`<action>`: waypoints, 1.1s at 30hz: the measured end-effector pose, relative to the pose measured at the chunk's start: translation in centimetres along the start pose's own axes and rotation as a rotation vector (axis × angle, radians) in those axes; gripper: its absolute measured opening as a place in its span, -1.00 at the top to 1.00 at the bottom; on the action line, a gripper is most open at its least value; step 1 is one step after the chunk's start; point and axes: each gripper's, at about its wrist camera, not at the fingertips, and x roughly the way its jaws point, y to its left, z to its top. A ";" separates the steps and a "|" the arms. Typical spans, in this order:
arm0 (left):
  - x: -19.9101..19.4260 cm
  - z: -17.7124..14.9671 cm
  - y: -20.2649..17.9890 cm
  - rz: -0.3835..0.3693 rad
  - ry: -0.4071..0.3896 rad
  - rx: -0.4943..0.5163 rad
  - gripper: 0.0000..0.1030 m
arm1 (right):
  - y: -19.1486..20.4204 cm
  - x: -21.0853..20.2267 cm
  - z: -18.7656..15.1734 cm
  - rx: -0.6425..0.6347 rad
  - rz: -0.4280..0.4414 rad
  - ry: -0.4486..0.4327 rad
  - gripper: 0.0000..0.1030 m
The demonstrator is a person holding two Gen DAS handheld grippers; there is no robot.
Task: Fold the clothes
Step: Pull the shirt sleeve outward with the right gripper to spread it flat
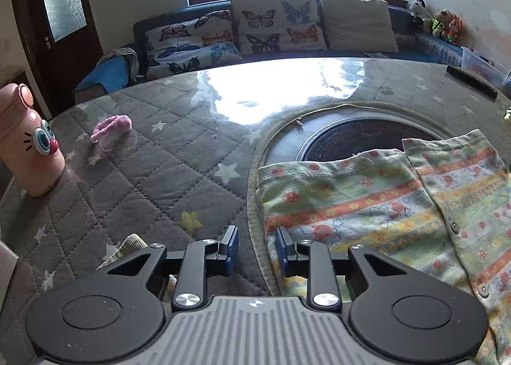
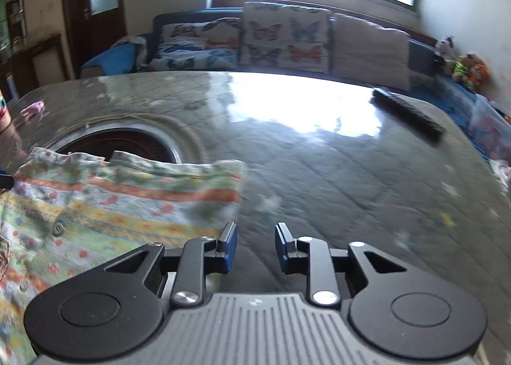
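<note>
A small flowered, striped garment (image 1: 383, 205) with snap buttons lies flat on the grey quilted table cover (image 1: 153, 173). In the left wrist view it is at the right; my left gripper (image 1: 257, 246) is open and empty at the garment's left edge, just above the table. In the right wrist view the garment (image 2: 111, 198) is at the left; my right gripper (image 2: 256, 245) is open and empty beside its right edge, over bare cover. That view is blurred.
A pink cartoon-faced bottle (image 1: 28, 144) stands at the table's left. A pink hair tie (image 1: 111, 128) lies near it. A round recessed burner (image 1: 361, 138) sits behind the garment. A dark remote (image 2: 408, 114) lies at far right. A sofa with butterfly cushions (image 1: 274, 23) stands beyond.
</note>
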 end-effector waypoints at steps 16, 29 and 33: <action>-10.3 -6.4 -5.5 -0.183 -0.070 0.071 -0.52 | -11.6 -8.6 -10.6 0.266 -0.246 0.015 -0.01; -14.4 -10.0 -5.5 -0.172 -0.128 0.052 -1.00 | -11.3 -10.2 -11.8 0.369 -0.219 -0.069 0.84; -14.6 -10.5 -5.0 -0.143 -0.131 0.055 -1.00 | -10.2 -12.6 -10.2 0.362 -0.164 -0.129 0.86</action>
